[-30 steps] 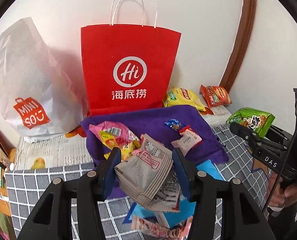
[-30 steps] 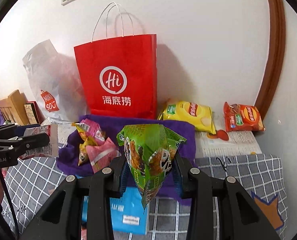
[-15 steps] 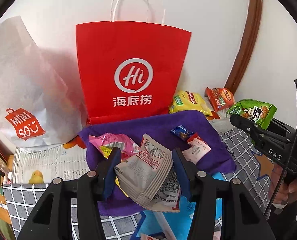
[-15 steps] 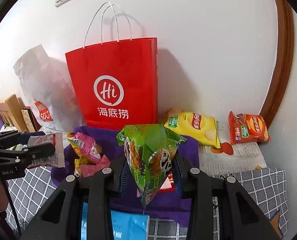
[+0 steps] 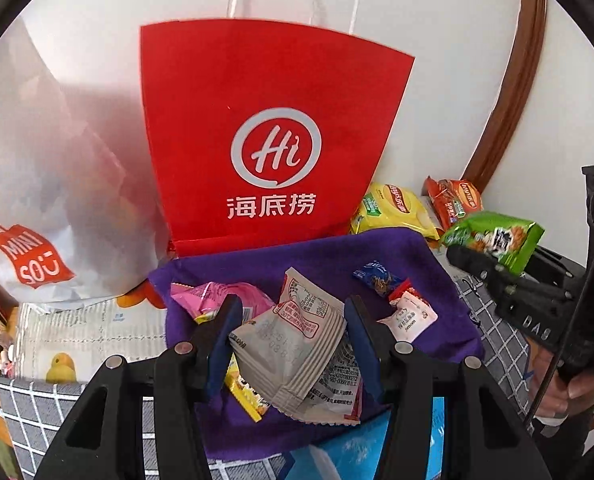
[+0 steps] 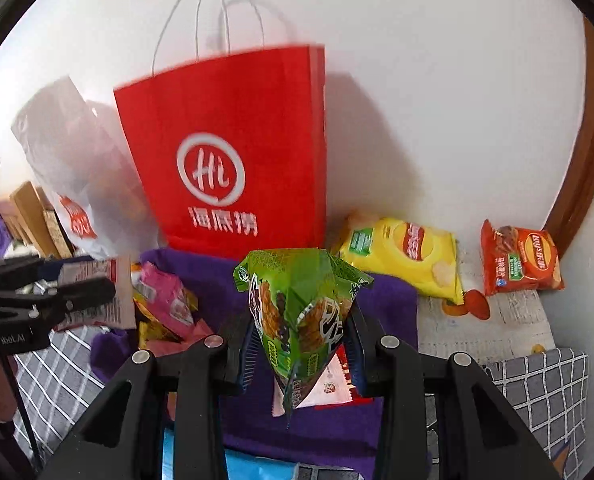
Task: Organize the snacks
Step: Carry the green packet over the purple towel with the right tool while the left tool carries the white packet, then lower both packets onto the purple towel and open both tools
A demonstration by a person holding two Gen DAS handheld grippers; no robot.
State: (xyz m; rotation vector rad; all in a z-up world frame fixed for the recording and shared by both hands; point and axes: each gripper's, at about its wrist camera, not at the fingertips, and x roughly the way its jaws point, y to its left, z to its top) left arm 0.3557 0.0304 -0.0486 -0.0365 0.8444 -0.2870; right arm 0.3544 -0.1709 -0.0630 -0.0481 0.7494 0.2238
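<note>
My left gripper (image 5: pixel 291 340) is shut on a grey snack packet (image 5: pixel 297 344) printed with red and black text, held above the purple cloth (image 5: pixel 305 256). My right gripper (image 6: pixel 303 344) is shut on a green snack bag (image 6: pixel 301 300); the left wrist view shows that green snack bag (image 5: pixel 493 238) at the right edge. A tall red paper bag (image 5: pixel 265 136) with white handles stands against the wall straight ahead, close in both views. Pink packets (image 5: pixel 217 296), a blue candy (image 5: pixel 377 278) and a white-red sachet (image 5: pixel 411 316) lie on the cloth.
A white plastic shopping bag (image 5: pixel 37 184) leans left of the red bag. A yellow chip bag (image 6: pixel 405 258) and an orange chip bag (image 6: pixel 519 258) lie by the wall at right, near a brown curved frame (image 6: pixel 589 160). Grey checked fabric (image 6: pixel 537 392) covers the surface; a blue item (image 5: pixel 361 452) lies near me.
Both grippers have moved toward the red bag with their packets, so it looms larger and the cloth sits nearer. Neither grip has altered.
</note>
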